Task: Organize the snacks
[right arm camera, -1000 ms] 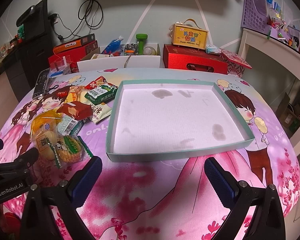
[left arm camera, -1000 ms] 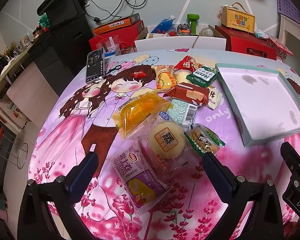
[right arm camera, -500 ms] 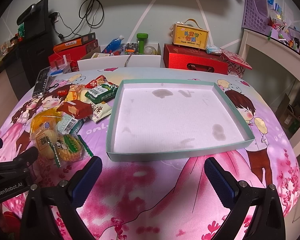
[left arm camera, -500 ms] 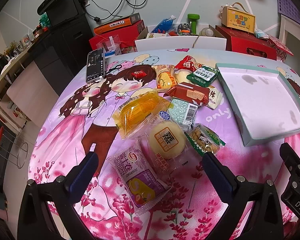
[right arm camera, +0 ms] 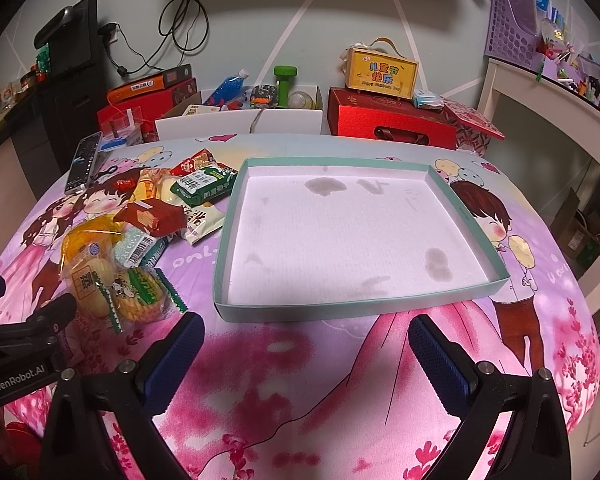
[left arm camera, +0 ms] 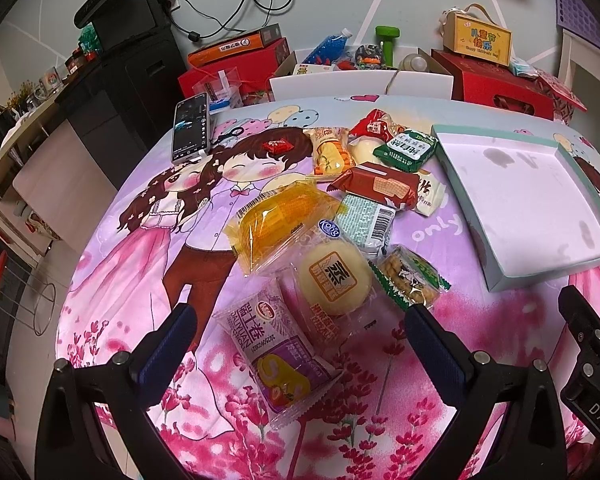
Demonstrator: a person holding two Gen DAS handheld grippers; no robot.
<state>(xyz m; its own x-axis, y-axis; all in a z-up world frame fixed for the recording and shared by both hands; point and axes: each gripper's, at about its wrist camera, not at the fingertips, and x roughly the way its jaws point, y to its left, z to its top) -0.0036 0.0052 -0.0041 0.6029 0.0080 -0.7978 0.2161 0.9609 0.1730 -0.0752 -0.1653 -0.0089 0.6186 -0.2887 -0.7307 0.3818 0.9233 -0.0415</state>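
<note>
Purple-and-clear plastic snack packet (left arm camera: pixel 278 354) lying flat between the spread jaws of the left gripper (left arm camera: pixel 300 334), long axis running away and slightly left, a corner reaching back toward the camera. Nearer the left gripper than the right gripper (right arm camera: pixel 306 354), also spread wide, empty, facing the shallow mint-green cardboard tray (right arm camera: pixel 476 240). Tray bare, stained, just right of the snack pile. Legible: "Kong" on the round yellow bun in clear wrap (left arm camera: pixel 334 276); "GenRobot.AI" on the left gripper's body; "only" on the pink cartoon tablecloth (left arm camera: pixel 148 264).
</note>
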